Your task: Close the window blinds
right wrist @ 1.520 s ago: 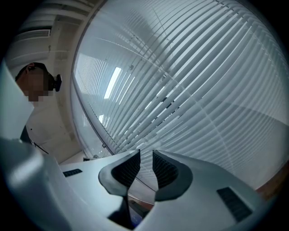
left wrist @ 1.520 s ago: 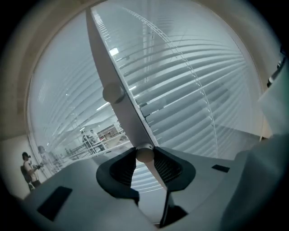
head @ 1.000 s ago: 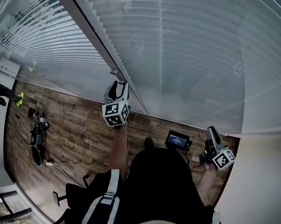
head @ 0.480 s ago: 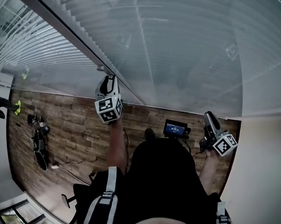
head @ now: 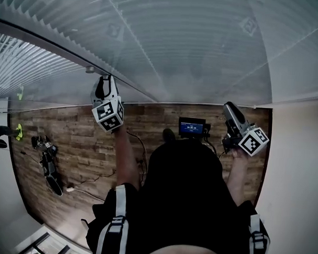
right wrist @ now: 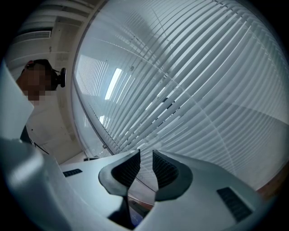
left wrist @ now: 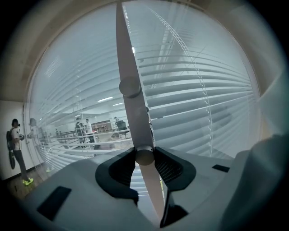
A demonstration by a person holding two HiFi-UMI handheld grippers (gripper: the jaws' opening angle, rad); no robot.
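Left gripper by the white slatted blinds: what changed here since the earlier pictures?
The left gripper's jaws have just been closing and now clamp the pale, slim round tilt wand hanging beside the white slatted blinds. The right gripper stayed low at the person's side, jaws slightly apart with nothing between them.

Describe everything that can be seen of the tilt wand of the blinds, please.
The tilt wand is a slim, pale rod, plastic by its look, with a rounded thicker joint partway up. In the left gripper view it runs from the top edge, slightly tilted, down in front of the blind slats and on below the jaws. The left gripper is shut on it: its jaws have just been closing and press it from both sides. Its upper end is out of view there.
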